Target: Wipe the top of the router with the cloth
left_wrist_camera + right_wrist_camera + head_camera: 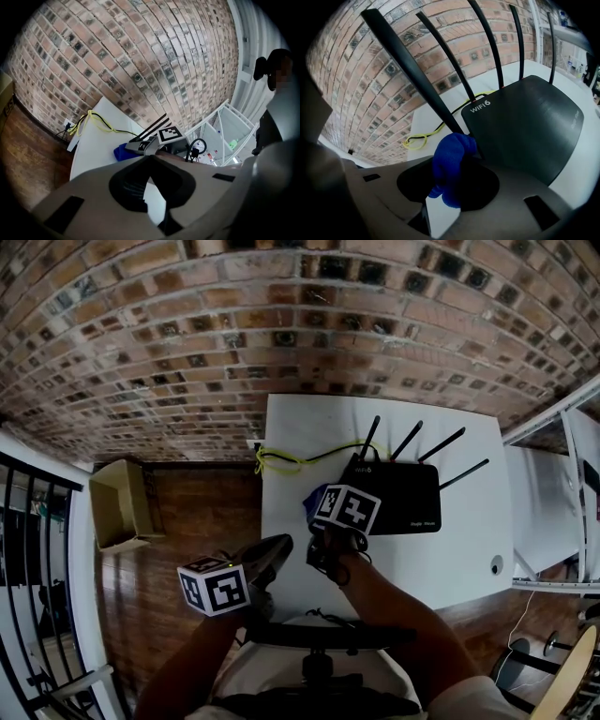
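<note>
Right gripper [447, 190] is clamped on a bunched blue cloth [451, 164], which its own view shows pinched between the jaws and poking out past them at the left corner of the black router [525, 126], by the foot of the nearest antenna [417, 79]; whether it touches the top cannot be told. That view alone shows the white lettering on the router. Only the head view shows both forearms reaching forward, the right gripper [319, 514] tilted steeply down at the router [394, 498] on the white table [403, 563], and the left gripper [279, 547] held more level at the table's front left edge. Left gripper [150, 159] has its jaws closed together, empty; its view alone shows white shelving [225, 126]. Yellow cable [281, 460] loops behind the router. An open cardboard box [122, 502] stands on the wood floor, its inside bare.
</note>
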{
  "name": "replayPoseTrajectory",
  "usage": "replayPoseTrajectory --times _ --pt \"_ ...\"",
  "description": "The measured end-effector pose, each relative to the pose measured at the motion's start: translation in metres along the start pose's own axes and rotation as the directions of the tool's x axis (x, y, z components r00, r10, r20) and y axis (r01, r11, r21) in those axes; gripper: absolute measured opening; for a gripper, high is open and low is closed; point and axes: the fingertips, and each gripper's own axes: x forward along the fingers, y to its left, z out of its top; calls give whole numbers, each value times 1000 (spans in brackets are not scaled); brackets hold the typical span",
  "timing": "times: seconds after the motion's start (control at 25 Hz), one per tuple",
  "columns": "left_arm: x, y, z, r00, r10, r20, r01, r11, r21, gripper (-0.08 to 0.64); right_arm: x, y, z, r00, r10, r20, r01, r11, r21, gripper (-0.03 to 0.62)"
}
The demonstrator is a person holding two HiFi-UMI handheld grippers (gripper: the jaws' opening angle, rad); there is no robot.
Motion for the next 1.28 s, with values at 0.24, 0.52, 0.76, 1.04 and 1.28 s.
replayPoseTrajectory --times 0.24,0.52,0.76,1.04,1.28 --pt "-2 -3 -3 1000 -10 5 10 1000 -11 25 -11 27 -14 987 156 -43 -162 955 -247 135" --pt "-2 -16 -7 999 -39 14 39 999 1 25 -46 40 -9 955 296 26 -270 901 -341 135" --pt "-3 -28 -14 997 -76 28 76 997 2 25 -84 35 -4 921 384 73 -325 855 -404 135" --pt "1 -45 -27 994 -105 22 105 994 -12 25 -121 21 -12 886 461 51 -392 803 -449 138" --pt "5 -66 -41 996 -81 39 80 996 29 25 -152 -22 -5 878 470 91 -384 805 -453 140"
